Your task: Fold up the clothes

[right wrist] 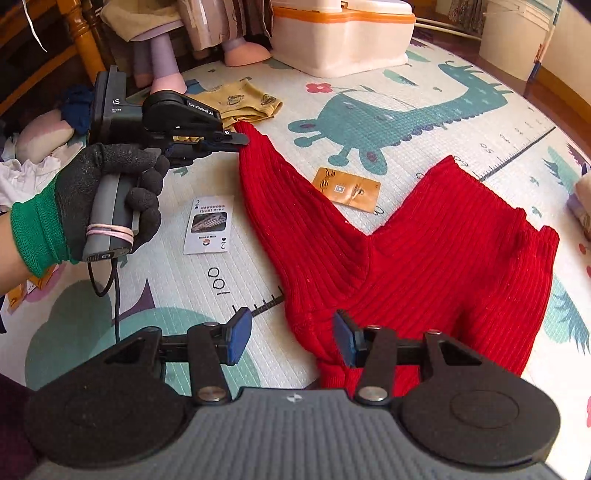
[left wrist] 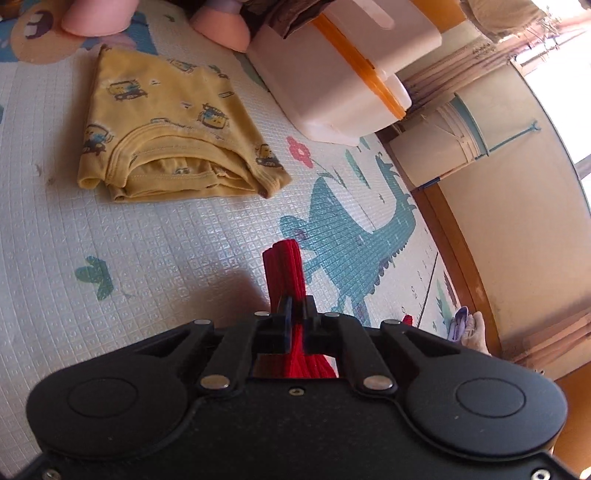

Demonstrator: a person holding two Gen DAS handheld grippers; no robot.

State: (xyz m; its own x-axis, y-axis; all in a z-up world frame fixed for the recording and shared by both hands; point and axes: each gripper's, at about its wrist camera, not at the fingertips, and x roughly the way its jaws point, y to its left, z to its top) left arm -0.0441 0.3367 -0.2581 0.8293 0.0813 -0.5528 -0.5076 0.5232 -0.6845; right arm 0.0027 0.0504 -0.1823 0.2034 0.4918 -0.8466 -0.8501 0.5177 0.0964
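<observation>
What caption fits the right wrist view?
Left hand-held gripper pinches red knit garment; right one open above it.

Left wrist: sits low over the play mat, looking ahead past its fingers to the yellow garment.
Right wrist: higher, wider, facing the white bin.
Shared: red knit, yellow garment, bin.

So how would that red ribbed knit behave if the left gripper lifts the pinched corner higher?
Likely floppy: the red knit already drapes from the left gripper in a slack fold. Its thick ribbing suggests some weight, so it would probably sag and drag. The mat looks textured, so probably little sliding.
</observation>
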